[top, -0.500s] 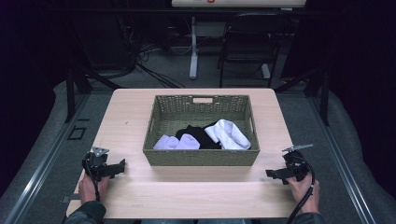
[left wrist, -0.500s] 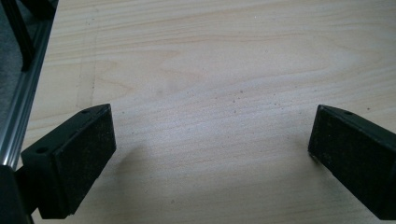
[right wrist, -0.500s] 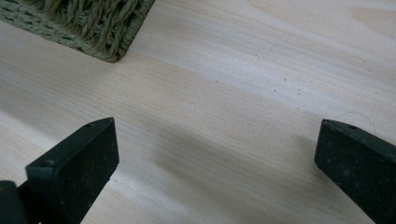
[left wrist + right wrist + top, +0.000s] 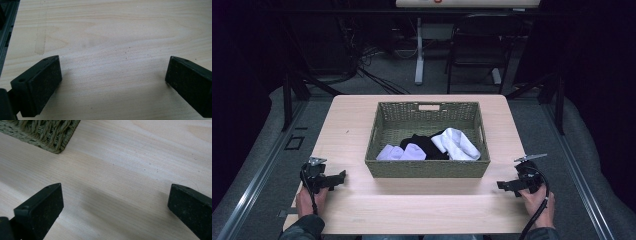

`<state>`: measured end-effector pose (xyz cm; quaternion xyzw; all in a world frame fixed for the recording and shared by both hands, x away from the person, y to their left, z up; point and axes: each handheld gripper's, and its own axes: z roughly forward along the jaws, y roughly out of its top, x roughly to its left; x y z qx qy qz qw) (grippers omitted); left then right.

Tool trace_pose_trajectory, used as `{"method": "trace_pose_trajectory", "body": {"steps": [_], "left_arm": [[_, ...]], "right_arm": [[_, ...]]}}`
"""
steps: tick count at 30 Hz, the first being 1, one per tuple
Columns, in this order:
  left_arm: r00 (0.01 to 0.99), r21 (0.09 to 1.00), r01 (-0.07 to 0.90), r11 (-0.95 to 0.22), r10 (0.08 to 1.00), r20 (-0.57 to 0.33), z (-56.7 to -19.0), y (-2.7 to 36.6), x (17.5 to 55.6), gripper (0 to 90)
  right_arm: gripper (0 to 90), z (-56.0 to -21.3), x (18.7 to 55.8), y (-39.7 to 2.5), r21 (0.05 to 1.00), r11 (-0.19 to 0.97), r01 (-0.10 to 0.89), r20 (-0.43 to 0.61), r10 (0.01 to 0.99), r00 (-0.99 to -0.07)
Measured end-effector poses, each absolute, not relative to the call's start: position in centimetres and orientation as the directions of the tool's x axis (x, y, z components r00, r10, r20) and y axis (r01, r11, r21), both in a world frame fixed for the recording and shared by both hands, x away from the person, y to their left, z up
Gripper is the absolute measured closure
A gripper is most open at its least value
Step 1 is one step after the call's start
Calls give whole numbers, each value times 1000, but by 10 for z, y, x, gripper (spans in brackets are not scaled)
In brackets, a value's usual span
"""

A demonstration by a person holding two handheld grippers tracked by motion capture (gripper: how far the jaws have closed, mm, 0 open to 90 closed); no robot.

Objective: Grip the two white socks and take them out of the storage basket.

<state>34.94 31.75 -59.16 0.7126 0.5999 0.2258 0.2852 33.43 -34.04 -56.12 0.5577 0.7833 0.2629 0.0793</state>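
Observation:
A woven green-brown basket (image 4: 427,169) stands in the middle of the wooden table (image 4: 422,210). Inside lie two white folded cloths (image 4: 402,152), a black cloth (image 4: 424,143) and a larger white cloth (image 4: 457,143). My left gripper (image 4: 343,175) rests near the table's left front edge, open, with bare wood between its fingers (image 4: 37,87). At the right front my right gripper (image 4: 501,186) is open too, pointing toward the basket, whose corner (image 4: 50,135) shows beyond its fingers (image 4: 40,212). Neither holds anything.
A hand holds each gripper at the table's front corners. Bare wood lies between them in front of the basket. Behind the table stand a dark chair (image 4: 477,50) and a white table leg (image 4: 419,55) on a grey floor with cables.

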Motion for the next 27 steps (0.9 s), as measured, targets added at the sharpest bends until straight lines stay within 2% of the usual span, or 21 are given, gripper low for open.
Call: {"method": "trace_pose_trajectory", "body": {"steps": [11,27], "left_arm": [[161,676,730,-102,987,-24,-591,318,350,3],[142,676,732,-88,989,-25,-591,317,350,4]], "right_arm": [[0,-551,336,-337,503,248,828,164,913,-373],[0,-517,339,-334,511,263,818,170,902,-396]]}}
